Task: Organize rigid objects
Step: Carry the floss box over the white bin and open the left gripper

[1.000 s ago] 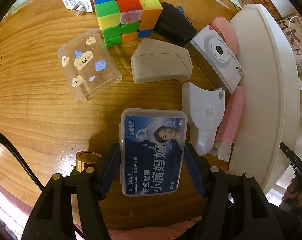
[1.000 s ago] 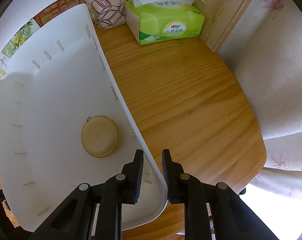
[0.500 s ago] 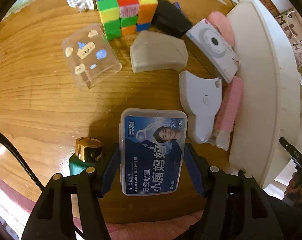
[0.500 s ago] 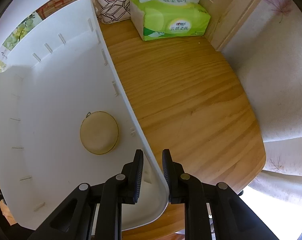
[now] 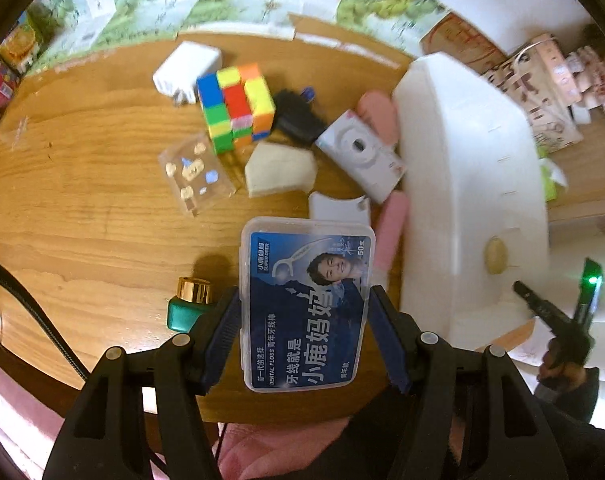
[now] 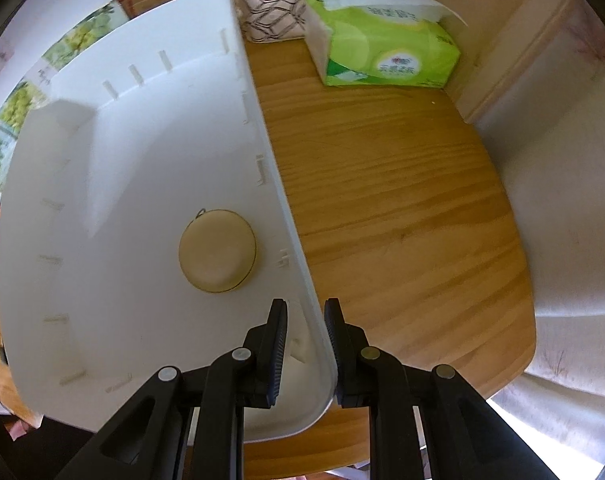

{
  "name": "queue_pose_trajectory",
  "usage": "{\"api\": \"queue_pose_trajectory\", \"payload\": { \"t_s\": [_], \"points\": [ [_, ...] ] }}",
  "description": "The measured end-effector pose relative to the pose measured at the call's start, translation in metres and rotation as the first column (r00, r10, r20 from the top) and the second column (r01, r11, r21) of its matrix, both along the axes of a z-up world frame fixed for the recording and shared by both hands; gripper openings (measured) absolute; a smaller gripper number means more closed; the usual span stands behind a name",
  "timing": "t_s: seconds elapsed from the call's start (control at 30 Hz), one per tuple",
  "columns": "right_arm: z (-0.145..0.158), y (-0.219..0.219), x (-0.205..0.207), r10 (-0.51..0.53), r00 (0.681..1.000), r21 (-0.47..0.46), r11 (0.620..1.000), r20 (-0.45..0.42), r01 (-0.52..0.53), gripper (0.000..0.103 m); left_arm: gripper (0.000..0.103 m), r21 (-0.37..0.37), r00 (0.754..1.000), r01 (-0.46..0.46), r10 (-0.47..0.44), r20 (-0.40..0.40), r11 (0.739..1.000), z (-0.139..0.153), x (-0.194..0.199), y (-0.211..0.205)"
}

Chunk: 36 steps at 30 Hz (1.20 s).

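From the left wrist view, the left gripper [image 5: 304,312] is clamped on a clear dental floss box [image 5: 307,308] with a blue label, its two jaws pressing the box's long sides, and the box hangs above the wooden table [image 5: 82,208] rather than resting on it. Just left of the jaws a small green bottle with a gold cap [image 5: 188,302] stands on the wood. Ahead of the gripper the unsorted pile waits: a colour cube [image 5: 236,106], a white charger [image 5: 186,68], a clear sticker-covered case [image 5: 194,174], a beige wedge-shaped piece [image 5: 280,174], a black item [image 5: 296,118], a white camera [image 5: 360,156], a white holder [image 5: 338,208] and two pink pieces I cannot identify. To the right of the gripper sits the white bin [image 5: 462,160]. Leafy printed sheets line the table's far edge.

From the right wrist view, the right gripper [image 6: 306,344] points down and straddles the bin's near rim, jaws drawn narrow on either side of the wall, apparently steadying it; whether the pads actually press the plastic I cannot tell. Inside, ahead and left of the jaws, lies only one round beige case [image 6: 217,250]. Beyond, on bare wood, a green tissue pack [image 6: 382,48] and a patterned bag [image 6: 286,4] stand by the wall.

I judge the sorting barely begun: one item binned, the floss box on its way, most things left.
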State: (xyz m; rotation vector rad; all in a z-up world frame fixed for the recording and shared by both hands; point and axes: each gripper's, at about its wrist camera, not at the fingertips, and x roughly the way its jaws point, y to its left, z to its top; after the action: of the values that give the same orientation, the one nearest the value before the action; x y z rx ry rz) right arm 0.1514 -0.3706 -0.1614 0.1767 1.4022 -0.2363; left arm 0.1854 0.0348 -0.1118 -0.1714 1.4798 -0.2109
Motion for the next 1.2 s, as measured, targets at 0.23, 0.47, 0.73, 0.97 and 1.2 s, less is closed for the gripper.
{"api": "queue_pose_trajectory", "payload": {
  "t_s": [0.23, 0.47, 0.73, 0.97, 1.2],
  "points": [
    [-0.002, -0.001, 0.0, 0.103, 0.995, 0.022, 0.994, 0.008, -0.103, 0.019, 0.067, 0.001, 0.998, -0.007, 0.007, 0.067, 1.0, 0.039, 0.0, -0.012],
    [-0.002, -0.004, 0.0, 0.207, 0.978, 0.045, 0.977, 0.034, -0.208, 0.019, 0.067, -0.007, 0.995, 0.016, -0.015, 0.103, 1.0, 0.062, -0.002, -0.047],
    [0.002, -0.011, -0.005, 0.299, 0.949, 0.084, 0.948, 0.103, -0.308, 0.009, 0.067, -0.021, 0.99, 0.085, -0.082, 0.112, 0.996, 0.068, -0.01, -0.109],
    [0.004, -0.015, -0.004, 0.347, 0.931, 0.09, 0.929, 0.115, -0.358, 0.01, 0.067, 0.023, 0.984, 0.163, -0.165, 0.069, 0.986, 0.051, -0.013, -0.162],
    [0.006, -0.016, -0.003, 0.384, 0.915, 0.096, 0.913, 0.125, -0.397, 0.01, 0.067, 0.057, 0.975, 0.221, -0.222, 0.019, 0.974, 0.032, -0.012, -0.196]
  ]
}}
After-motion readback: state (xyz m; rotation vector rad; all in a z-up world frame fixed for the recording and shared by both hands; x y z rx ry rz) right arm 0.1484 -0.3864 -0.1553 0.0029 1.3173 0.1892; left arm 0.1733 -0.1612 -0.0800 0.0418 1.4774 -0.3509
